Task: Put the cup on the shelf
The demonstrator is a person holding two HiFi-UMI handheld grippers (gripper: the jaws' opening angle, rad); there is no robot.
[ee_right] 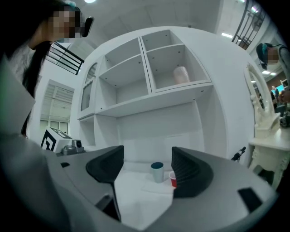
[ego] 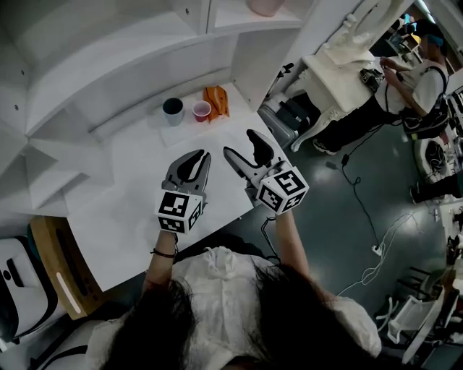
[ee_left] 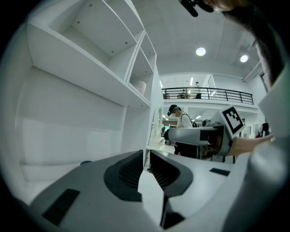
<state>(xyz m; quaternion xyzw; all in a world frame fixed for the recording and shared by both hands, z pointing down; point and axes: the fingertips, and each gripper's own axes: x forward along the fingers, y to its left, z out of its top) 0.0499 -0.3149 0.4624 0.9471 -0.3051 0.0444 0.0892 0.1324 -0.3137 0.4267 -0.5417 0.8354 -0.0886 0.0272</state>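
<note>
A grey cup with a dark rim [ego: 173, 109] [ee_right: 157, 171] stands at the back of the white table [ego: 137, 195], under the lowest shelf [ee_right: 149, 103]. A small red cup [ego: 201, 110] [ee_right: 173, 179] stands just to its right. My right gripper [ego: 243, 149] [ee_right: 147, 164] hovers over the table's right part, well short of both cups, open and empty, with the cups showing between its fingers. My left gripper [ego: 194, 163] [ee_left: 146, 159] is beside it on the left, its jaws nearly touching and nothing between them.
An orange object [ego: 217, 100] lies right of the red cup. A pale pink cup [ee_right: 181, 74] [ego: 265, 6] stands in the upper right shelf compartment. A white sheet [ee_right: 156, 186] lies under the cups. A person [ego: 416, 76] works at a white dresser [ego: 340, 69] to the right.
</note>
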